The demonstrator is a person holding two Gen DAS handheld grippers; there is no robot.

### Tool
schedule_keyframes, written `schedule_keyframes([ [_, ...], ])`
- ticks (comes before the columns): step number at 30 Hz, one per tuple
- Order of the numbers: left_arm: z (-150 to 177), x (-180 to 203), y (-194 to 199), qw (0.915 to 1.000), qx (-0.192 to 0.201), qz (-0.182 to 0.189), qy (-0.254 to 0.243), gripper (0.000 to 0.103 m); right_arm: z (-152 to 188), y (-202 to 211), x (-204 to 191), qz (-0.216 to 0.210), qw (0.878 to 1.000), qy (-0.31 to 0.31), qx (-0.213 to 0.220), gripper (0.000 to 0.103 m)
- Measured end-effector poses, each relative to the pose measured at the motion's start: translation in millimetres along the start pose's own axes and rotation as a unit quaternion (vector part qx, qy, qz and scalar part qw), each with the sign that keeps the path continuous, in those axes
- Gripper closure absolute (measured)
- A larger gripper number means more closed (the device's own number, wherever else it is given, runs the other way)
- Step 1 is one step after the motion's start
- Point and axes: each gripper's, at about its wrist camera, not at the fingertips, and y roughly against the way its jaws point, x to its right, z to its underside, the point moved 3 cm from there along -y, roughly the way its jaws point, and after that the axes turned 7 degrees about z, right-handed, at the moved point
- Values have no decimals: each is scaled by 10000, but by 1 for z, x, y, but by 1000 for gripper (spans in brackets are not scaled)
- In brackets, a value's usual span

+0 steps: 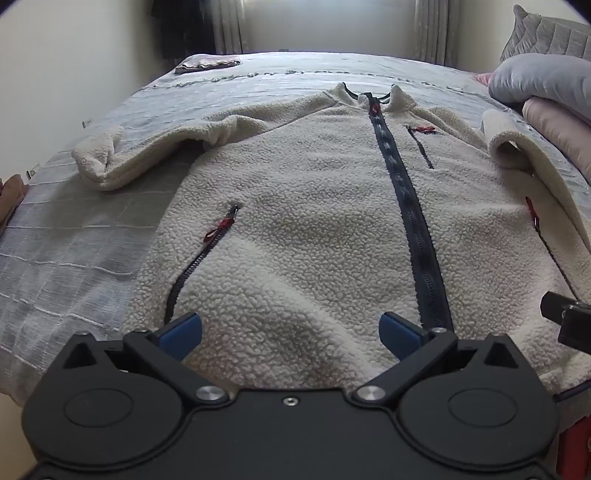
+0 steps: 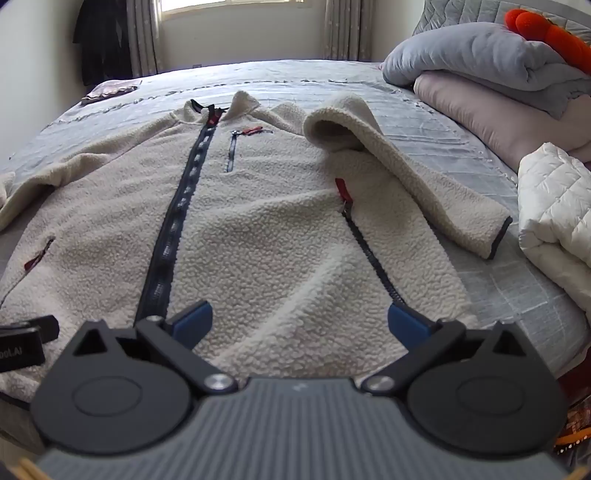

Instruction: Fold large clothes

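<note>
**Cream fleece spread flat, both grippers hovering wide at its hem**

Fleece fills most of what we see, yet not all of it: the fleece jacket (image 1: 303, 206) loses its near hem behind our gripper housings in both views, and in the left wrist view its right edge runs out of frame. In the right wrist view the far sleeve on the left is cut off at the picture's edge. We cannot make out what the small flat thing (image 1: 207, 63) at the far corner of the bed is. An orange object (image 2: 550, 29) on the bedding pile is only partly in frame.

The jacket lies front up on a pale grey bedspread (image 1: 74, 236), its dark centre zip (image 1: 410, 218) closed and running away from us toward the collar. One sleeve (image 2: 402, 173) is folded back over itself beside the body. Folded grey and pink bedding (image 2: 491, 74) is stacked at the right, with a white quilted garment (image 2: 554, 206) nearer. Curtains (image 2: 144, 33) frame a bright window beyond.

Our left gripper (image 1: 290, 334) and right gripper (image 2: 300, 325) both tilt down over the near part of the jacket, blue pads (image 1: 184, 332) spread wide with nothing clamped between them. Whether the pads touch the fleece we cannot tell.
</note>
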Motion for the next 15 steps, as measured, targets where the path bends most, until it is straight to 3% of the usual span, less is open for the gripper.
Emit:
schedule_keyframes([
  [15,0,1,0,10000,-19,-1,-16,0,0,0,0,3,10000,2,-2,0],
])
